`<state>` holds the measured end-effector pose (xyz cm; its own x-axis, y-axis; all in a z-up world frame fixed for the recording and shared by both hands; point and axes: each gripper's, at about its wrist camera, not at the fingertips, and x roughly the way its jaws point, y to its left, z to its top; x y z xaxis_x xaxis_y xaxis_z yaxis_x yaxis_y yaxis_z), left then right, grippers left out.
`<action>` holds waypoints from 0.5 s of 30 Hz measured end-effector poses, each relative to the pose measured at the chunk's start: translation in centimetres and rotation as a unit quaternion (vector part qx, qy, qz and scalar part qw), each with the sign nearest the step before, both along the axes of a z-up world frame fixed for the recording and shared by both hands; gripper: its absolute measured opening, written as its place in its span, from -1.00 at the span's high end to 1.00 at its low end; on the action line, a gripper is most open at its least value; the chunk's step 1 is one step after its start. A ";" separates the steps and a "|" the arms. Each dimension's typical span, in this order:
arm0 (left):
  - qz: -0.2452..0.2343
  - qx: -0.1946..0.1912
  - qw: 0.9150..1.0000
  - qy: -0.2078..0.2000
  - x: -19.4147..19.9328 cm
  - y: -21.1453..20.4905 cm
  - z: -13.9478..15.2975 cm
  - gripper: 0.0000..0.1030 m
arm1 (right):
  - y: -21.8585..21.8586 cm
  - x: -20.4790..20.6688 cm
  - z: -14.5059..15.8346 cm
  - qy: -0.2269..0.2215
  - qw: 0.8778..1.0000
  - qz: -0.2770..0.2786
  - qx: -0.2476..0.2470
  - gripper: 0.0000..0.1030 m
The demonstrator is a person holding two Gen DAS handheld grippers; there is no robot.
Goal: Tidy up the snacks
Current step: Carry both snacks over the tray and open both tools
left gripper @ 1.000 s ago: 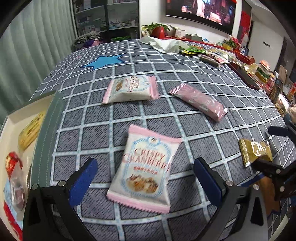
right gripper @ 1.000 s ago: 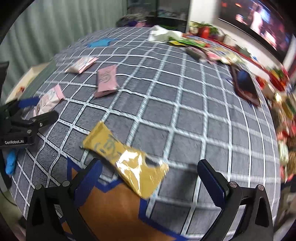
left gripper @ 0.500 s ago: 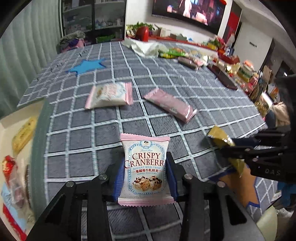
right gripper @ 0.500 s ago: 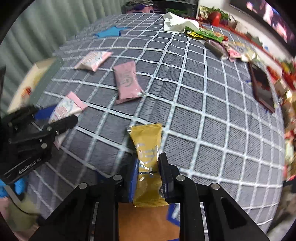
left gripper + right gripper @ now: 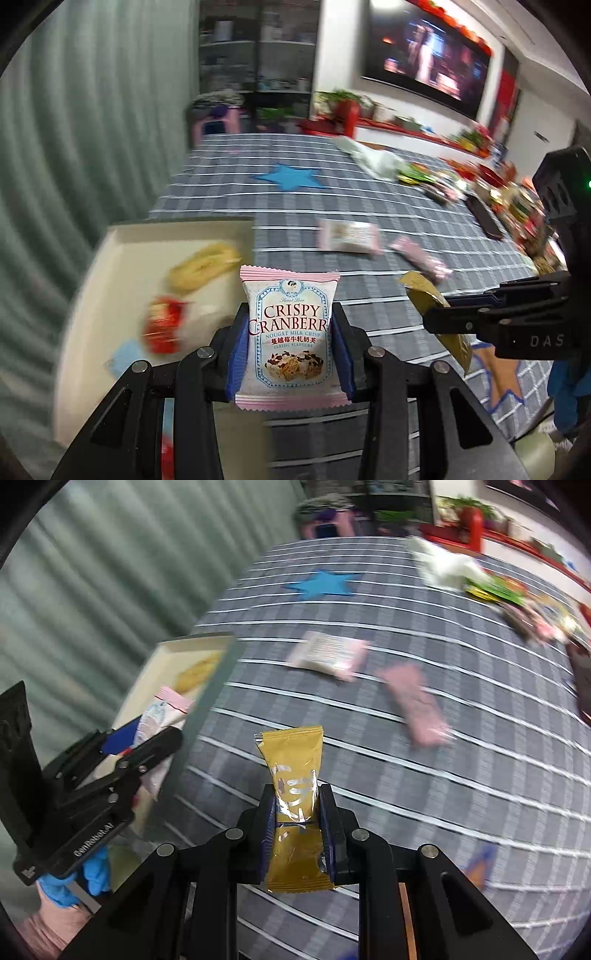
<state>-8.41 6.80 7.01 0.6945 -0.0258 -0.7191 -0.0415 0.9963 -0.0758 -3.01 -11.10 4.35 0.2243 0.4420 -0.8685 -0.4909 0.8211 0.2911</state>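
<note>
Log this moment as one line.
left gripper: shut on cranberry packet | right gripper: shut on gold packet | box: nearby

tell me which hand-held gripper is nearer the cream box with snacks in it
Left. The left hand-held gripper holds the cranberry packet at the cream box. The right hand-held gripper, holding the gold packet, is out over the checked cloth.

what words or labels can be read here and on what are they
"CRISPY CRANBERR", "NOUGAT MILK CRISP", "CLASSIC FLAVOURS": cranberry packet in the left tool; its Chinese line is too small.
"GenRobot.AI": left tool body, in the right wrist view.
"DAS": right tool body, in the left wrist view.
Gold packet print: unreadable.
Other wrappers: blurred.
</note>
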 end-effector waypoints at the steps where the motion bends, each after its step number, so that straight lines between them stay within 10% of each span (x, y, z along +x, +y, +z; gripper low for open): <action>1: 0.011 0.003 1.000 0.000 -0.3 1.0 0.0 0.15 | 1.8 0.0 0.0 0.001 1.000 0.010 0.005 0.54; 11: 0.091 -0.008 0.995 0.043 -1.5 7.7 -4.3 0.10 | 14.0 0.3 -1.3 0.046 0.996 0.064 0.046 0.53; 15: 0.100 -0.017 0.993 0.054 -1.3 7.9 -5.4 -0.43 | 14.4 1.1 -2.7 0.069 0.996 0.050 0.022 0.43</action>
<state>-9.73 14.67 1.59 0.6070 0.0792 -0.7907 -0.2472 0.9645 -0.0931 -1.93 3.30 1.65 0.0574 0.4942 -0.8675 -0.5224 0.7553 0.3957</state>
